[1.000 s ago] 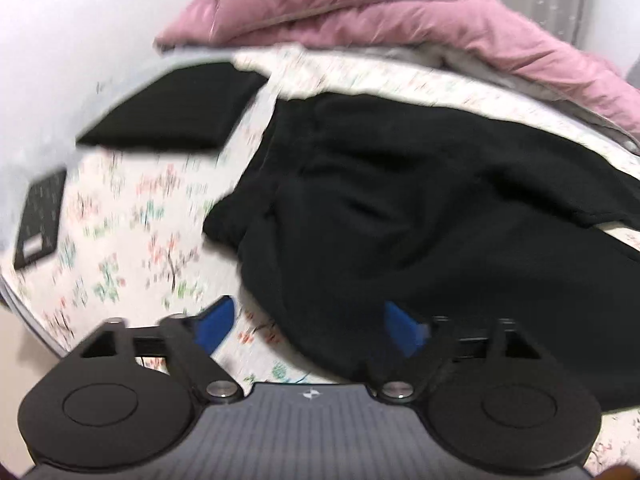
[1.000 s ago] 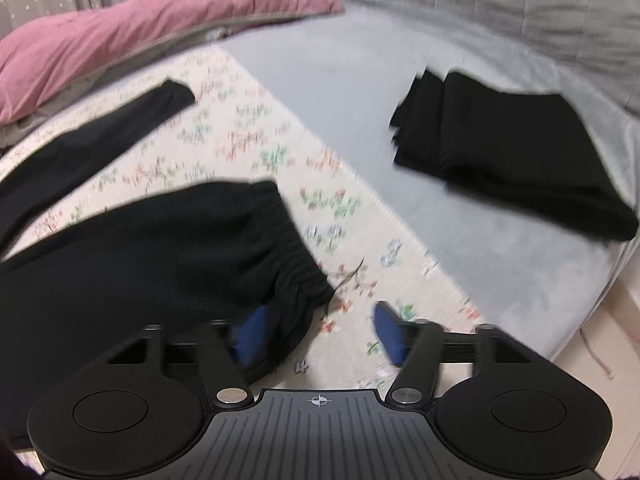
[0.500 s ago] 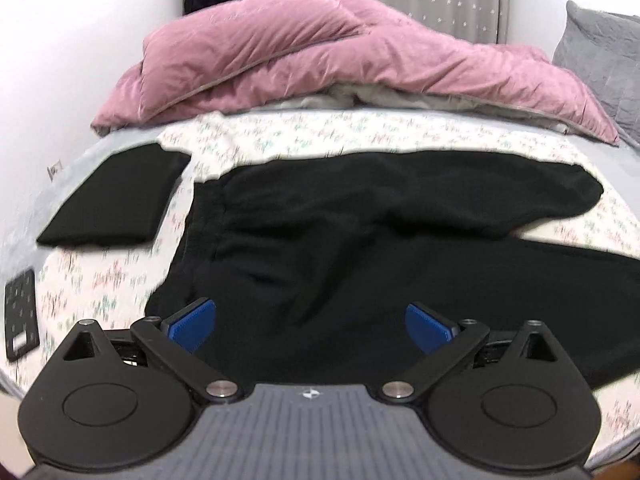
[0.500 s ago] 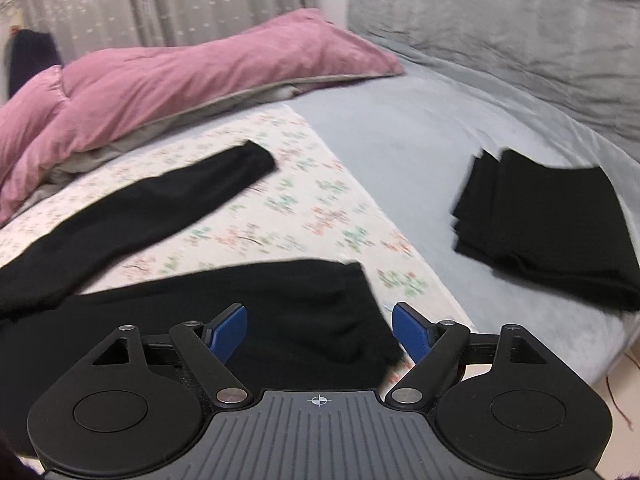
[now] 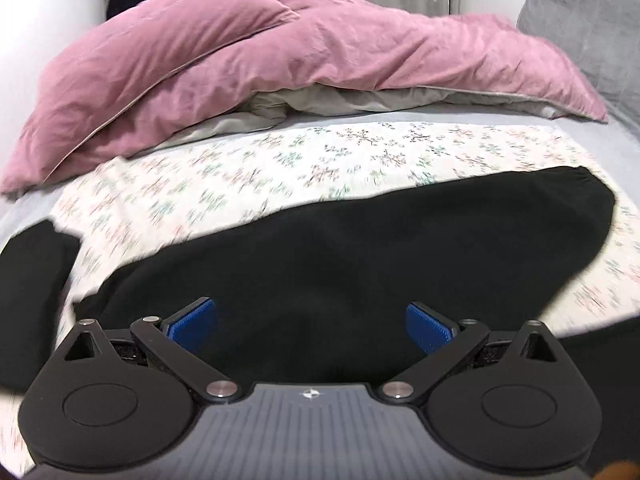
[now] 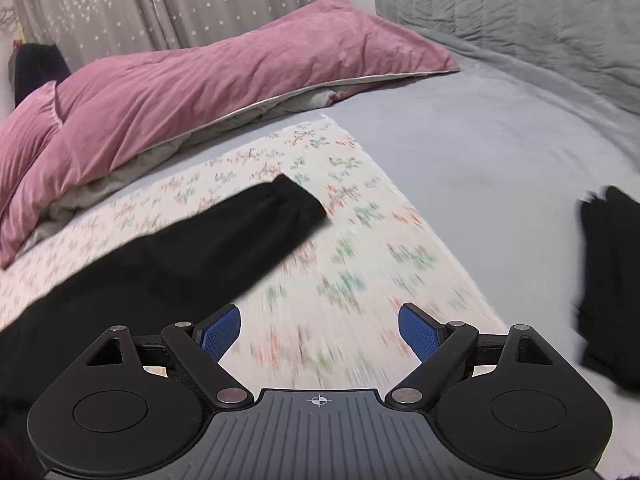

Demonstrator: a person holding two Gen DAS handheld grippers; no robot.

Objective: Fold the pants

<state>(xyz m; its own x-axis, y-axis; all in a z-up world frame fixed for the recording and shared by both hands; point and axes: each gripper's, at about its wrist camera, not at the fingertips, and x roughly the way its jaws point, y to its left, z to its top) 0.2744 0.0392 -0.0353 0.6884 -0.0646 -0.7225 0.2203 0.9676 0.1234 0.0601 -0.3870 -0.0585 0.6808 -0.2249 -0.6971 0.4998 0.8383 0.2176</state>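
While the black pants lie spread on the floral sheet of the bed, the left tool hangs over them, jaws wide, gripping nothing; the right tool, jaws just opened wide and empty, hangs over bare sheet beside one pant leg.

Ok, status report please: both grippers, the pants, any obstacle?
Left gripper open, right gripper open, both empty. Black fabric pants spread unfolded on floral sheet. Nothing in the way.

pants: black | duvet: pink | sheet: white, floral | curtain: grey, starred
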